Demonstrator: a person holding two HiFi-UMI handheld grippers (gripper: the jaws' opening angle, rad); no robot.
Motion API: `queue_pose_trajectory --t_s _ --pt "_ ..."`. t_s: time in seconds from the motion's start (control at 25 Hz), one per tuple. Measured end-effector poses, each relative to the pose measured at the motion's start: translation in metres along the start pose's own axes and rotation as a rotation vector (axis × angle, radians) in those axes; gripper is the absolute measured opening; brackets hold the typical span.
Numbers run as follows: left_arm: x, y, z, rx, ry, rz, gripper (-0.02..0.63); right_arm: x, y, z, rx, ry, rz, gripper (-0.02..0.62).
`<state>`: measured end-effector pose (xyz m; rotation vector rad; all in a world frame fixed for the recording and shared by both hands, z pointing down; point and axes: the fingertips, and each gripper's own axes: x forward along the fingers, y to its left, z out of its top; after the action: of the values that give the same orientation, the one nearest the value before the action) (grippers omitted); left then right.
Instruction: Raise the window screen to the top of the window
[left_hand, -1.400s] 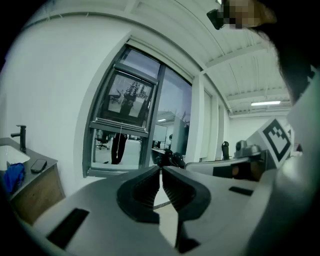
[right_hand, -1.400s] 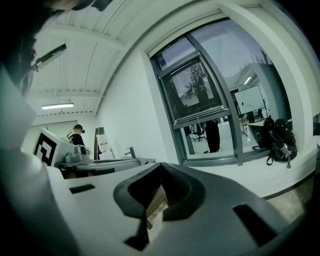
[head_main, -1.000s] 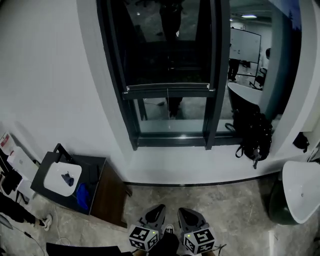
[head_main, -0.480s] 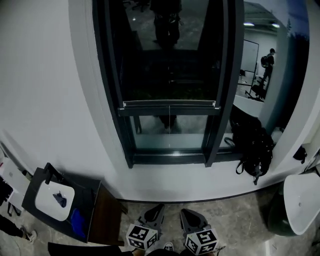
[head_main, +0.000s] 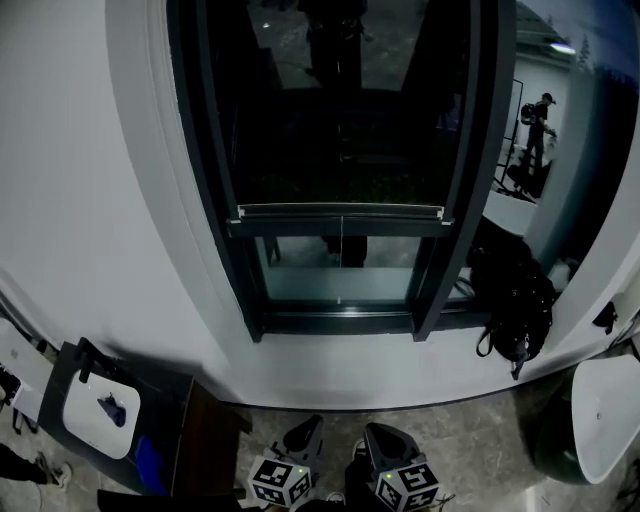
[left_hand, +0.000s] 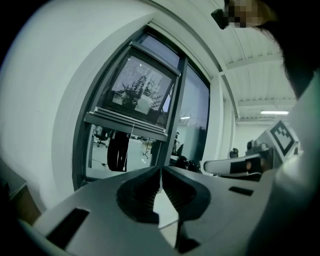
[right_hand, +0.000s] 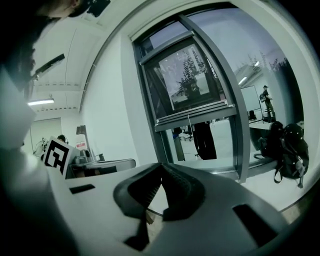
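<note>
Window (head_main: 340, 130) closer; screen edge (head_main: 340, 211) mid-height, clear glass (head_main: 300, 270) below.

A black backpack (head_main: 512, 300) rests at right, a white basin (head_main: 95, 415) lower left.

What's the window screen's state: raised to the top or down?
Mostly down. The window screen has its bottom bar low in the window frame, only a clear strip of glass below it.

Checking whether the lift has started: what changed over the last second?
The head view drew nearer the window; the side table slid toward the lower-left corner. The bar of the window screen stayed at the same height in the frame. Left gripper and right gripper stayed low, now shut and empty.
</note>
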<state>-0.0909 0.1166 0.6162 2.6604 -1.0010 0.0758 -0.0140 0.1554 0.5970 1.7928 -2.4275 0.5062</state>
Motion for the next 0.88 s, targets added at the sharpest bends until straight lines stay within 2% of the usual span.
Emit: queue_pose_trajectory --t_s 0.16,0.36,0.6,0.88 --pt "0.032 0.026 0.008 0.006 0.008 0.032 0.000 0.039 -0.031 0.007 0.025 0.002 0.010 0.009" --pt "0.085 0.058 0.024 0.023 -0.015 0.078 0.001 0.090 -0.071 0.039 0.093 -0.016 0.094 0.009" --pt "0.167 0.081 0.057 0.014 -0.008 0.096 0.000 0.153 -0.126 0.077 -0.010 -0.010 0.131 0.009" --pt "0.238 0.110 0.080 0.041 -0.033 0.148 0.000 0.207 -0.178 0.110 -0.040 -0.020 0.190 0.009"
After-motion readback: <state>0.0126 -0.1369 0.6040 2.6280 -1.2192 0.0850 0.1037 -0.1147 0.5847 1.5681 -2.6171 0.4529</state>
